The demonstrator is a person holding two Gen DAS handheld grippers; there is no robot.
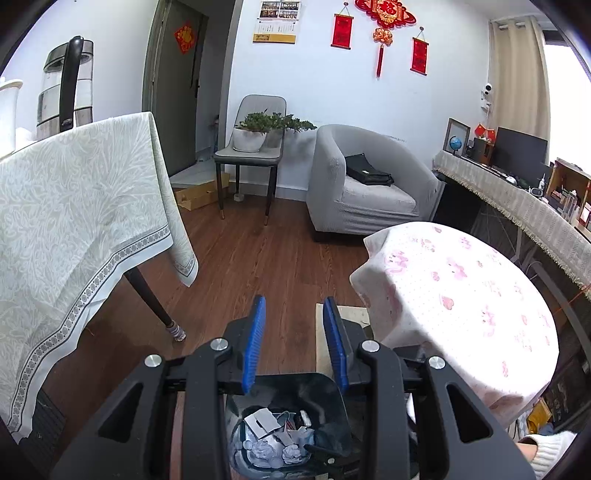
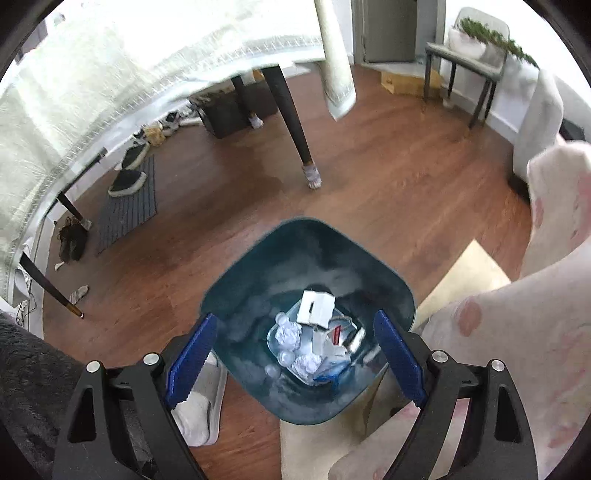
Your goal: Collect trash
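1. Floor (image 2: 388, 177): brown wood planks, bare in the middle of the room.
2. Trash bin (image 2: 258, 266), dark teal w/ rounded-square mouth, stands on the floor just beside a pale mat (image 2: 469, 273).
3. Trash (image 2: 314, 343) lies at the bin bottom: crumpled white paper balls, a white card box, small wrappers. Also seen in left wrist view, low centre.
4. Right tongs (image 2: 295, 347) hang over the bin mouth, pointing steeply down, blue pads spread wide, nothing between them.
5. Left tongs (image 1: 294, 343) sit above the bin's near edge, aimed more at the room; pads narrow w/ a gap, nothing gripped.
6. Bench (image 1: 74, 206) on left w/ pale green patterned cloth, dark tapered legs; glass kettle (image 1: 64, 88) on top.
7. Round bench (image 1: 461, 295) on right w/ white cloth, pink print, close to the bin.
8. Grey armchair (image 1: 362, 184) at far wall, black bag (image 1: 369, 171) on its seat.
9. Grey chair (image 1: 255, 147) next to it, carrying a potted plant (image 1: 258, 129).
10. Wall: red hanging decorations (image 1: 382, 22), calendar (image 1: 277, 20). Dark door (image 1: 177, 88) w/ red square sign.
11. Under the left bench: dark ribbed mat (image 2: 129, 206), slippers (image 2: 127, 181), shoes.
12. White sock foot in slipper (image 2: 199, 410) by the right tongs' left finger; knit sleeve (image 1: 546, 450) at lower right of left wrist view.
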